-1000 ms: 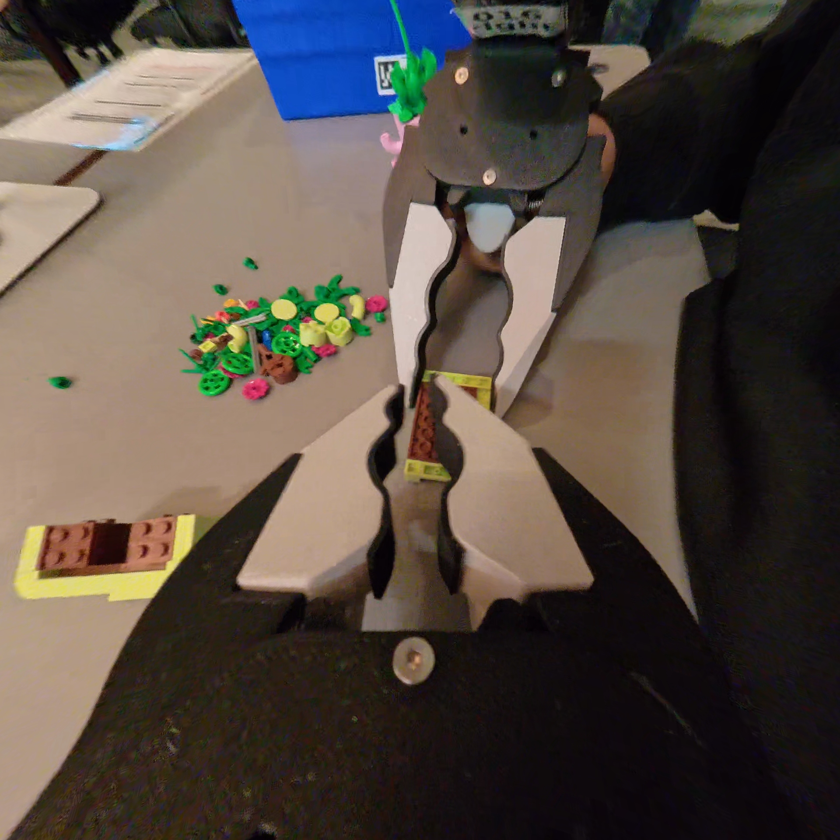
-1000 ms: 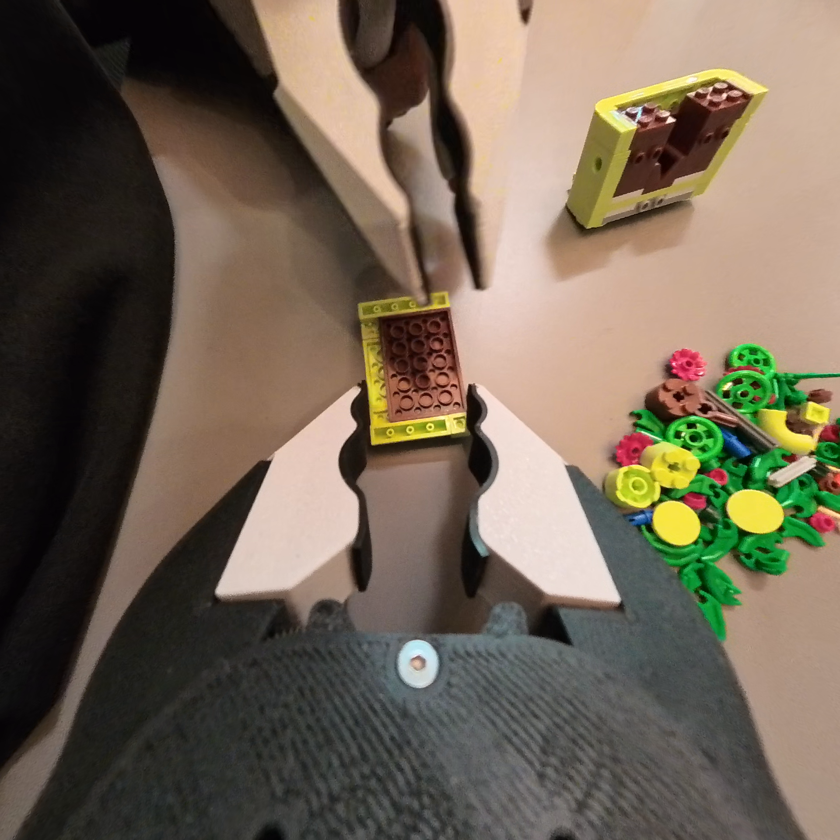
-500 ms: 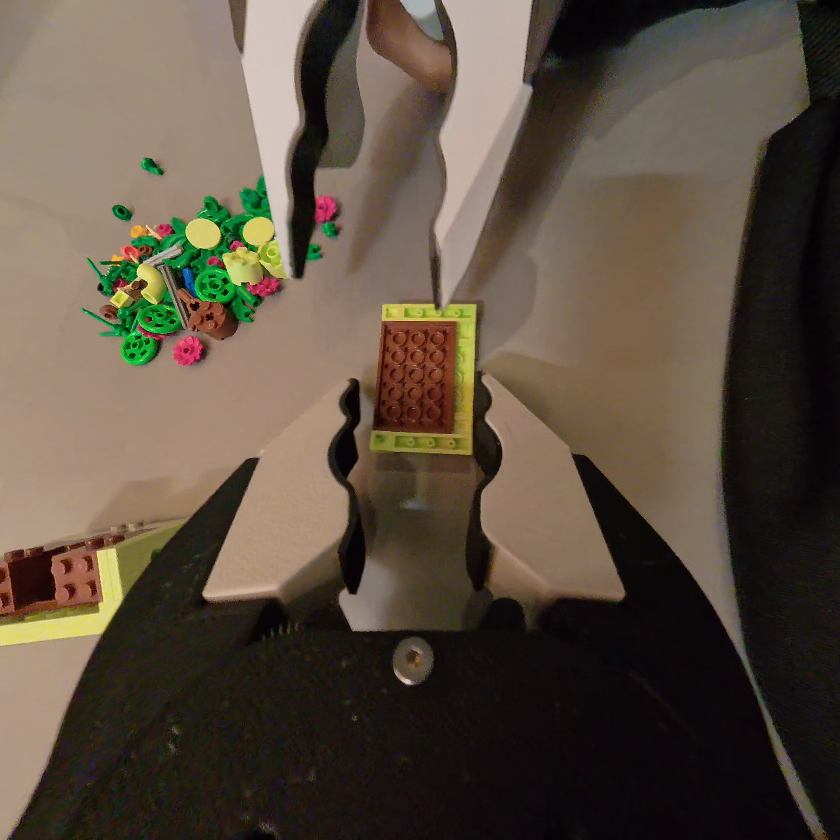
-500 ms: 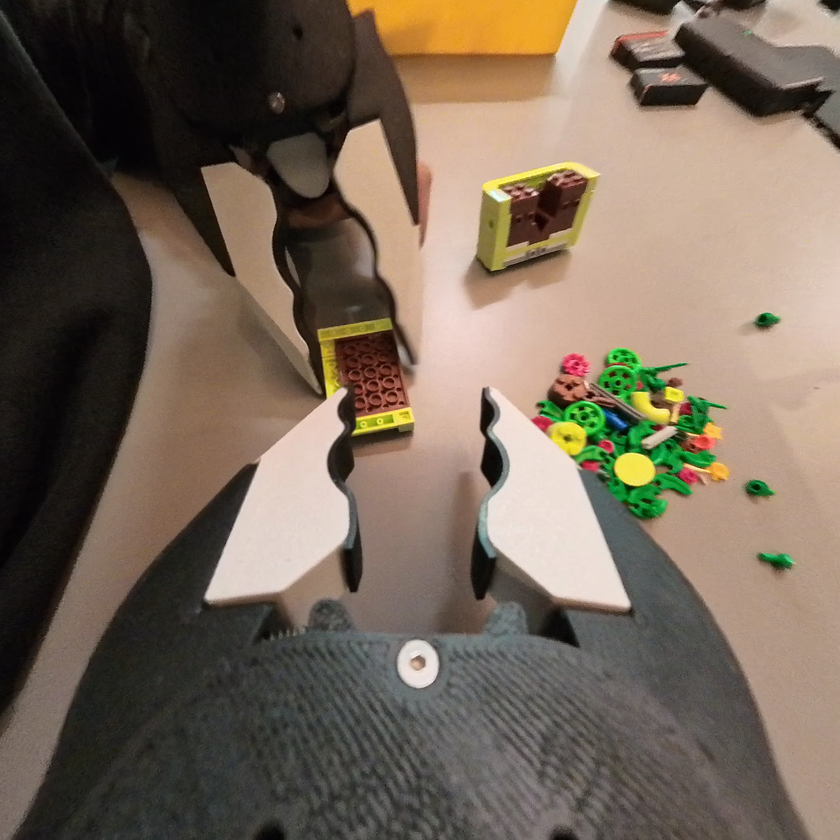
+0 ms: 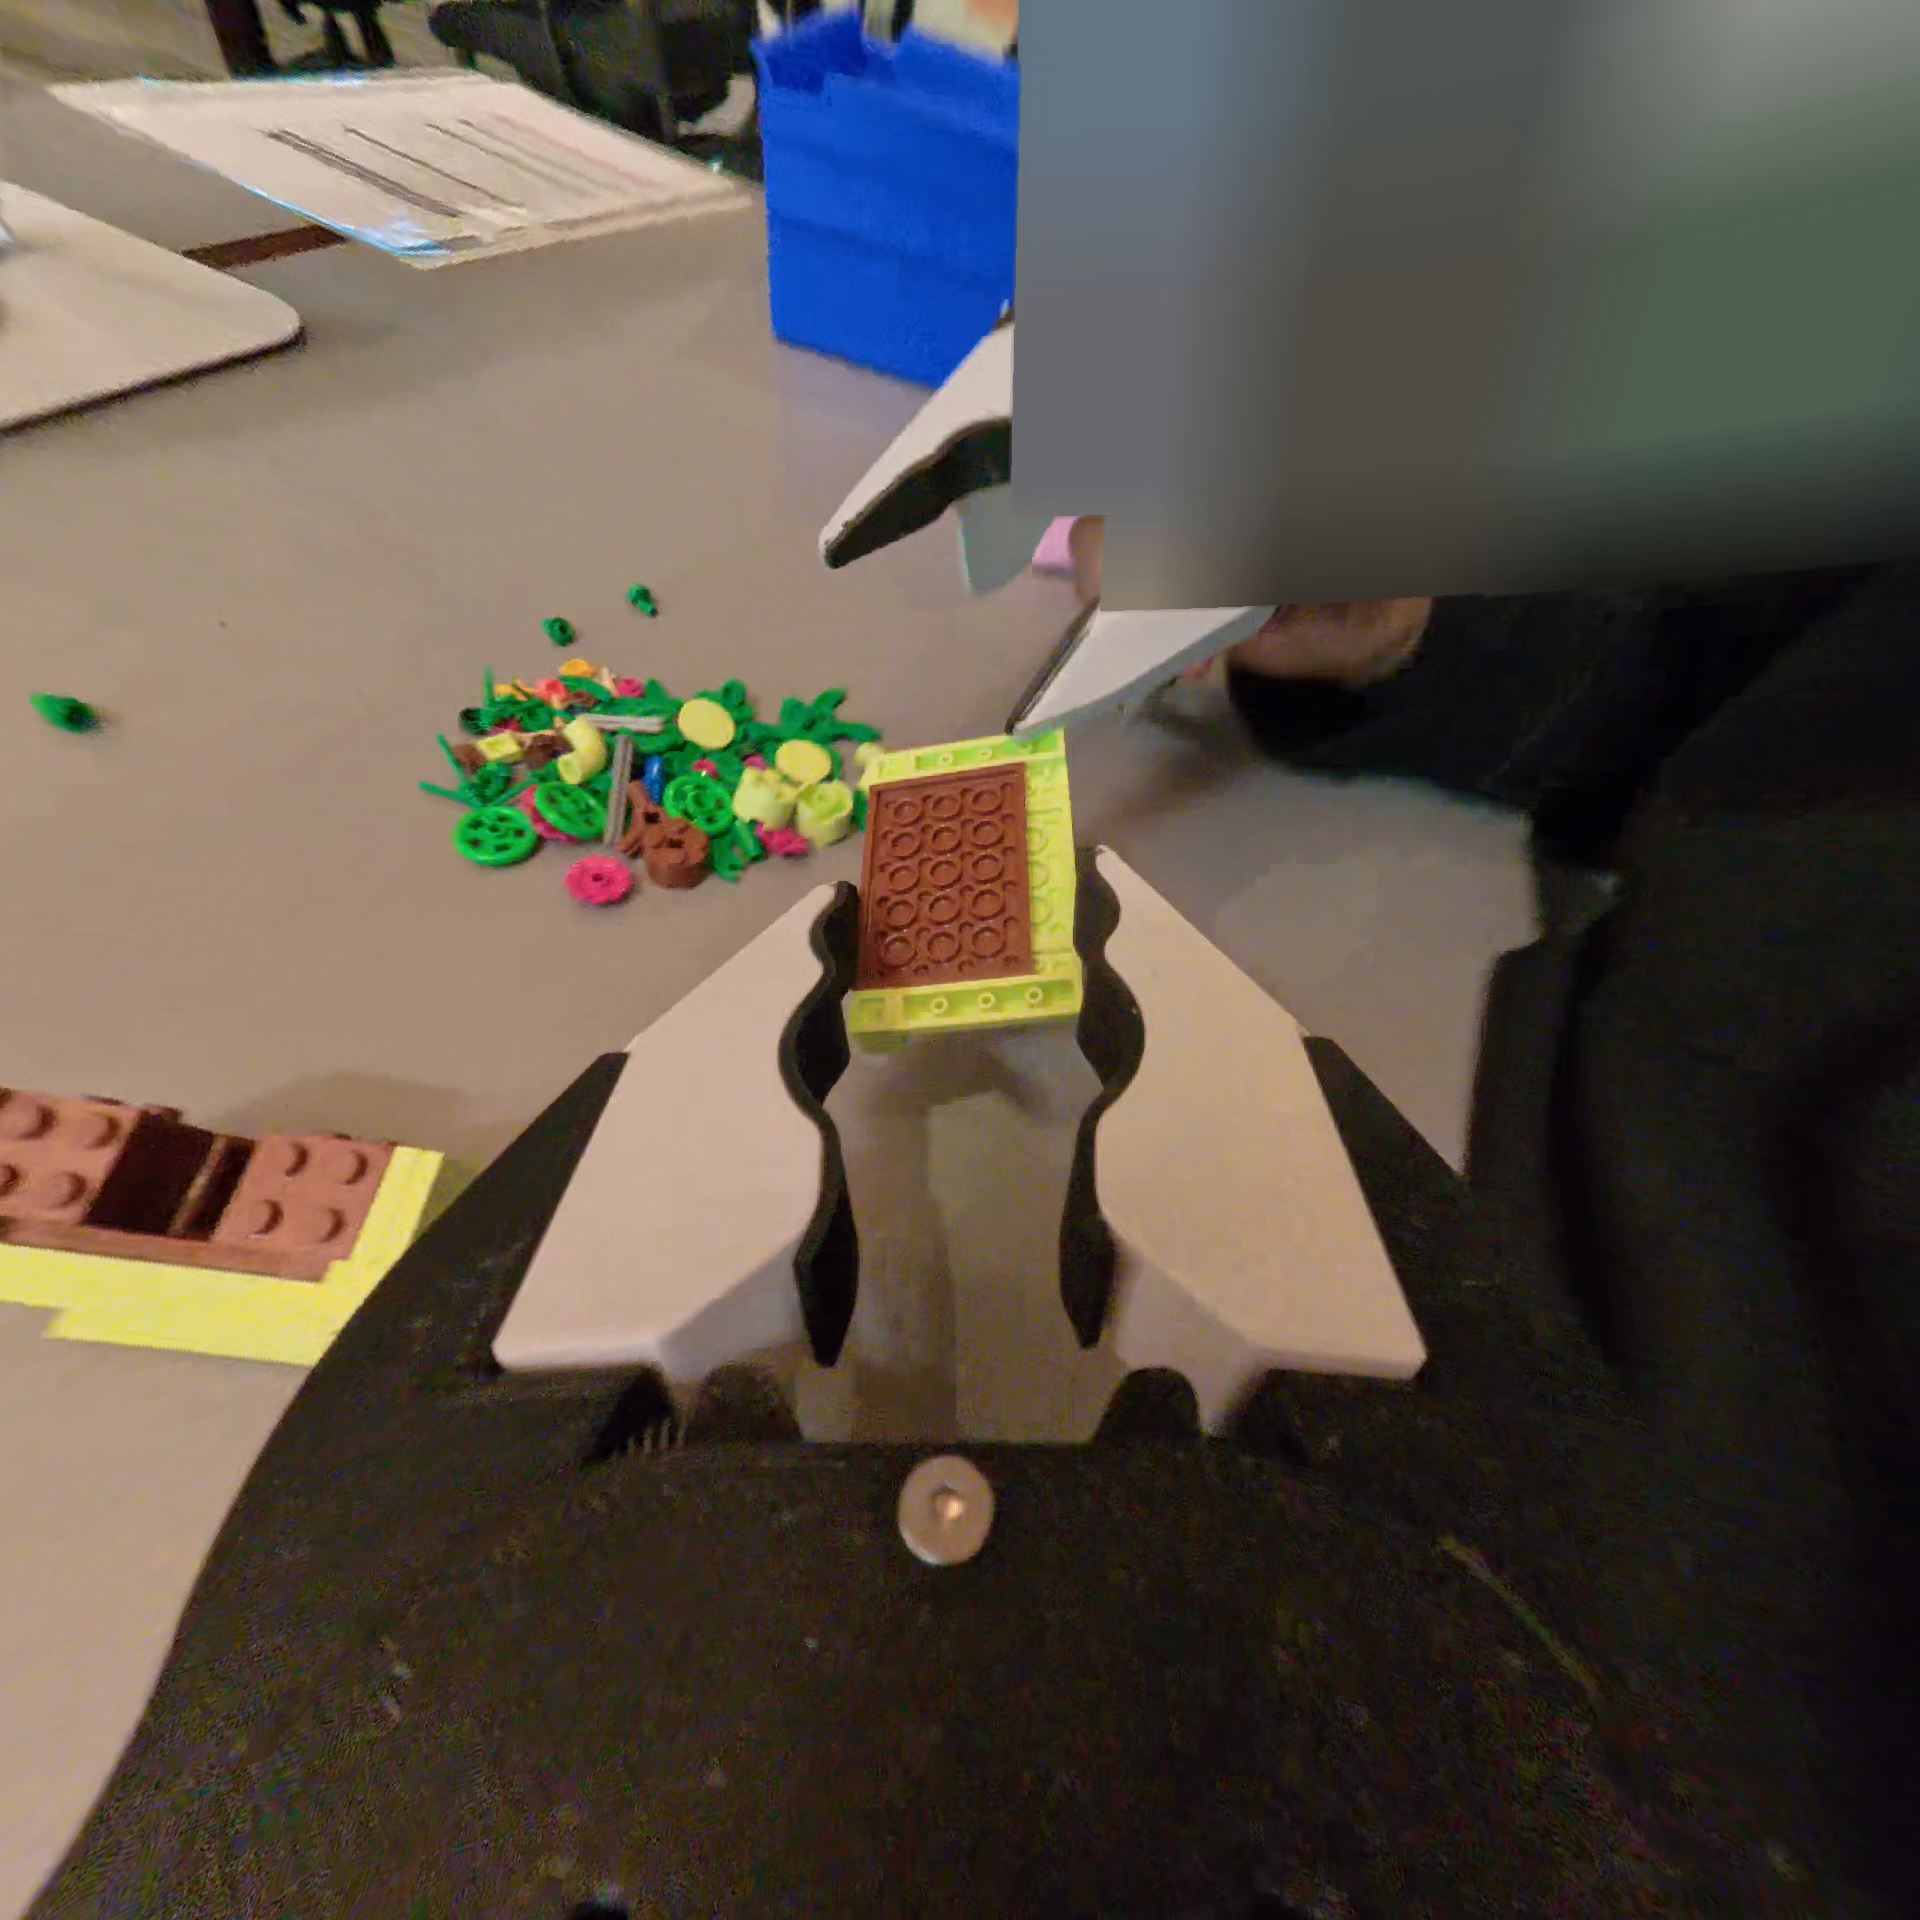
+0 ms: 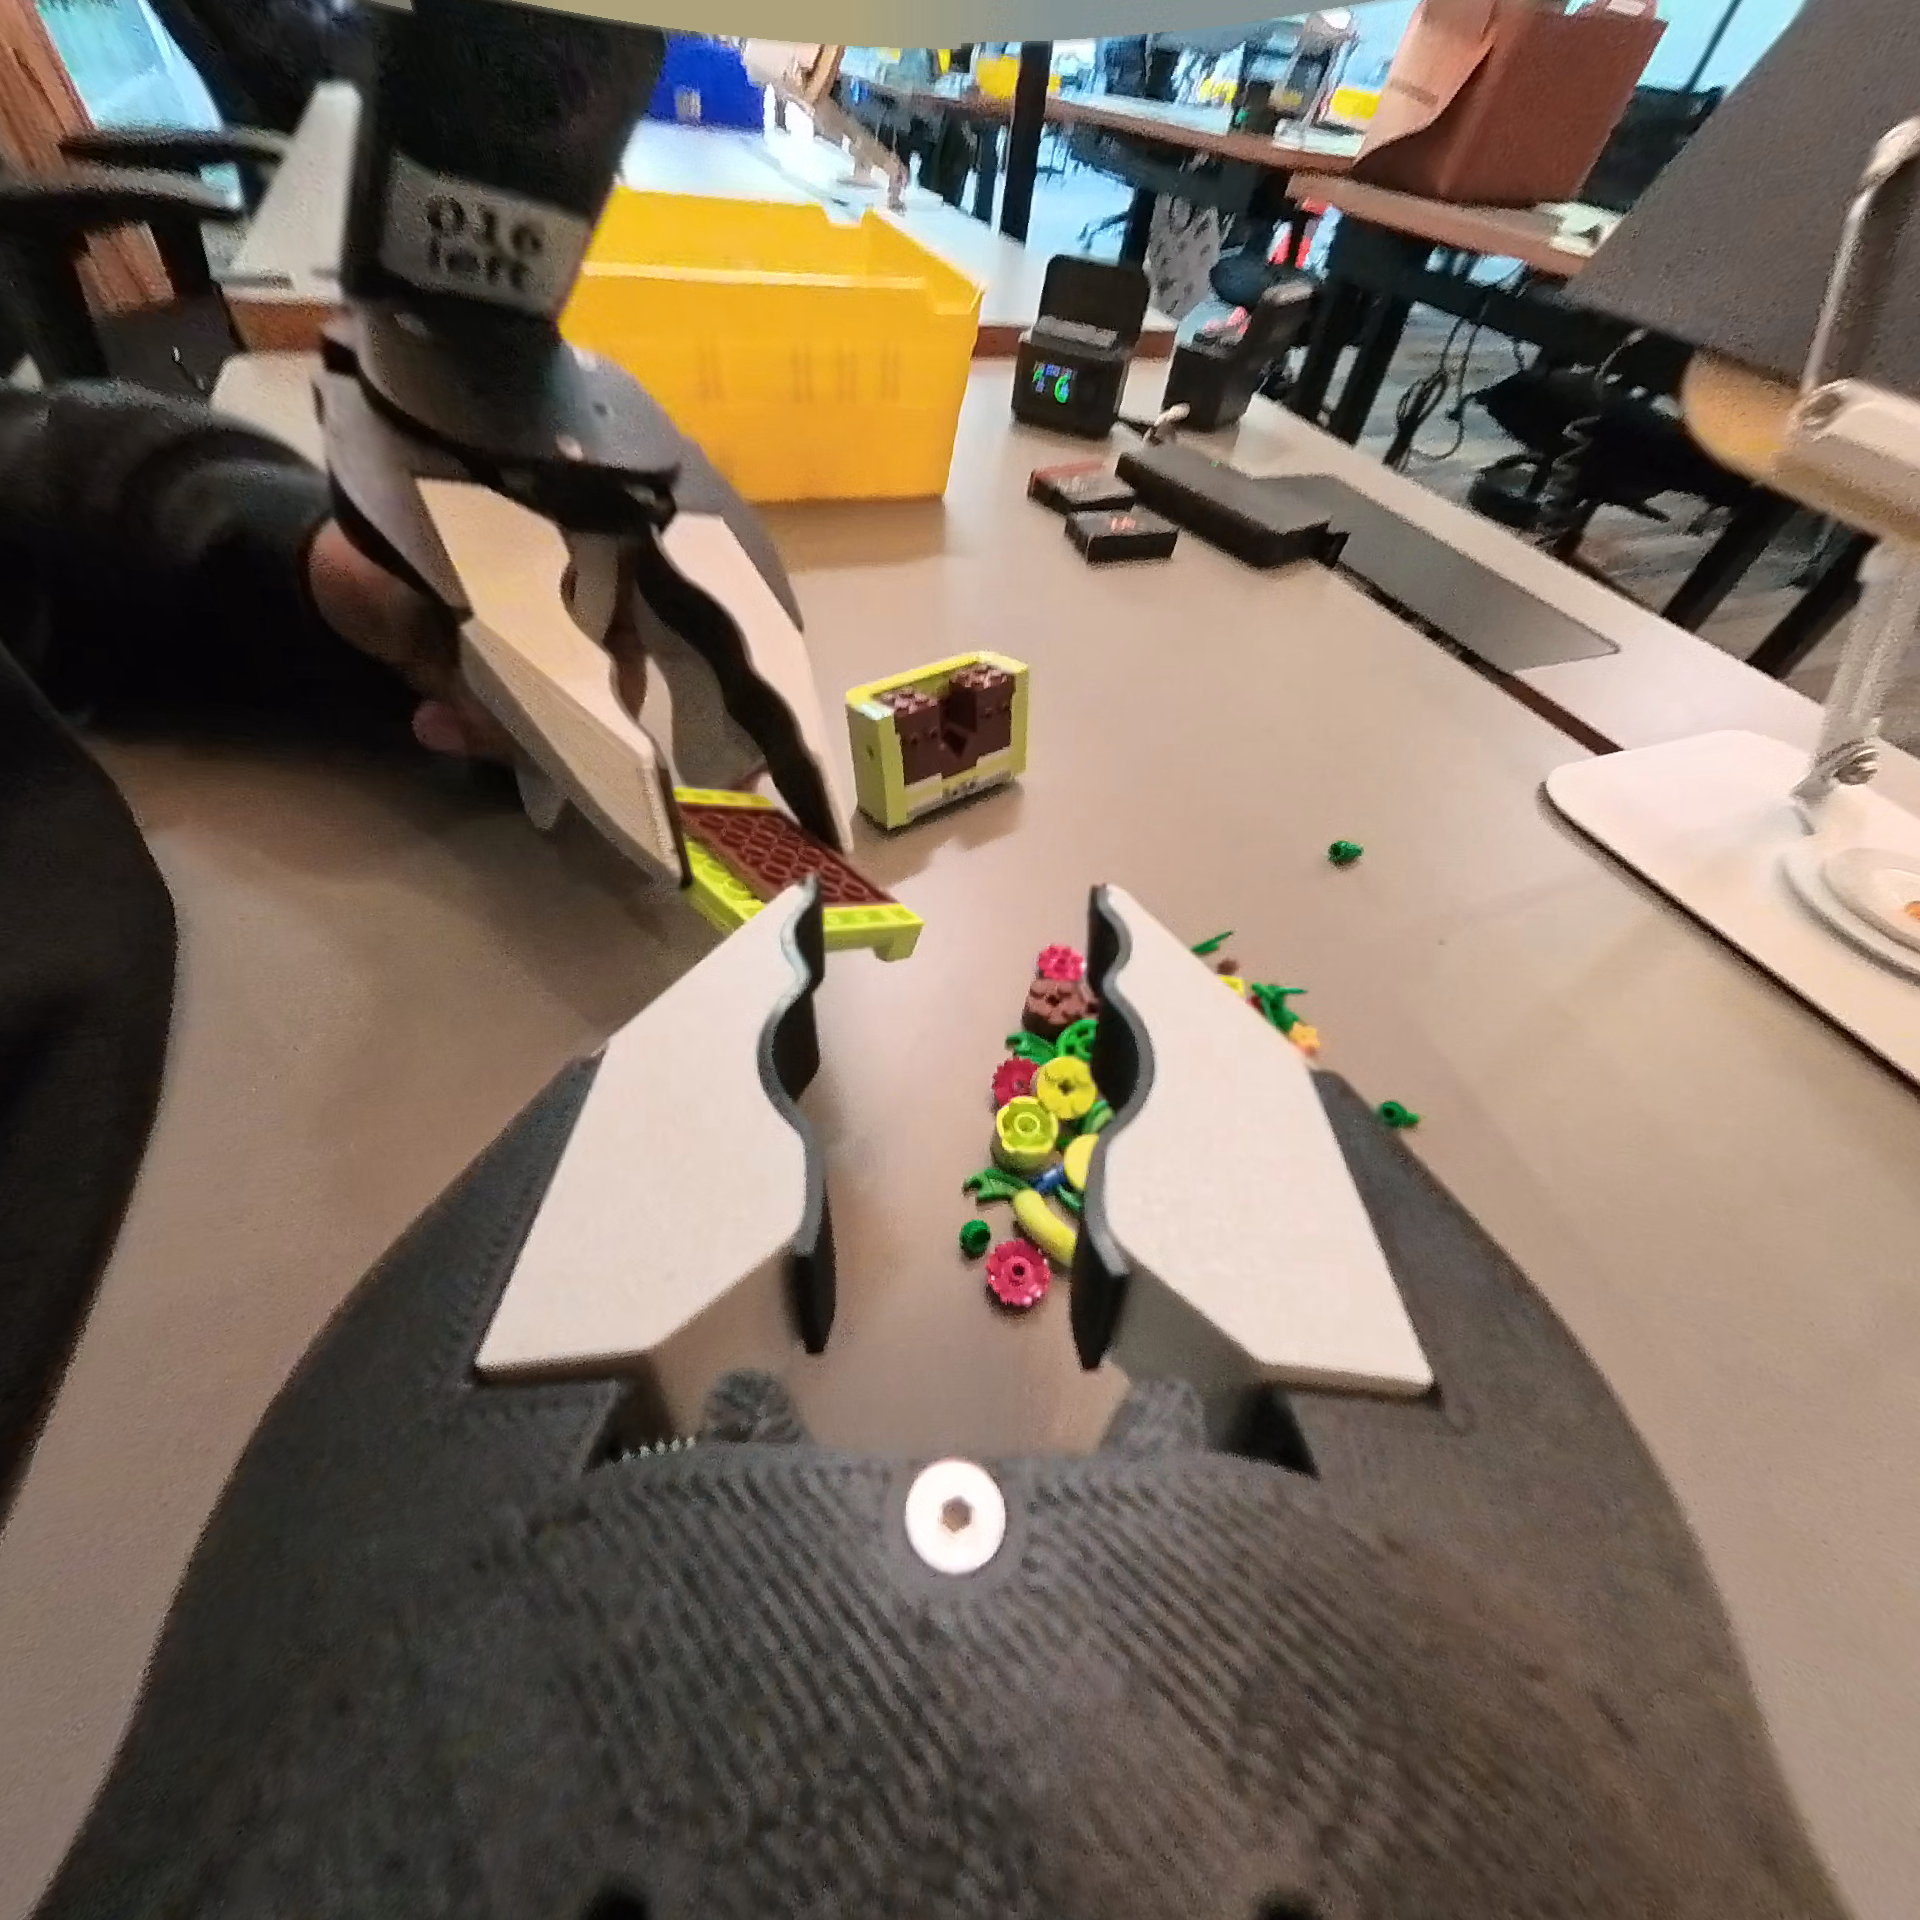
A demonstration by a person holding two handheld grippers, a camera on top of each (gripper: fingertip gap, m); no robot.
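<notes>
A brown studded plate on a lime-green frame (image 5: 945,883) sits between the fingertips of my left gripper (image 5: 966,878). The fingers press its two long sides and hold it tilted just above the grey table. The right wrist view shows the same plate (image 6: 862,925) in the left gripper (image 6: 753,852). My right gripper (image 6: 951,894) is open and empty above a pile of small green, yellow and pink pieces (image 6: 1039,1122). Its left fingertip is close to the plate's end. It also shows in the left wrist view (image 5: 925,639), partly behind a blur patch.
A lime box with brown bricks (image 6: 940,738) stands behind the plate and also shows in the left wrist view (image 5: 208,1226). A yellow bin (image 6: 769,343), black devices (image 6: 1081,353), a blue bin (image 5: 883,229), papers (image 5: 395,156) and a white lamp base (image 6: 1714,831) ring the table. A dark sleeve (image 5: 1714,1039) is at the right.
The left gripper has closed on the plate and tilted up with it. The right gripper has drawn back from the plate and now hangs over the pile of small pieces.
</notes>
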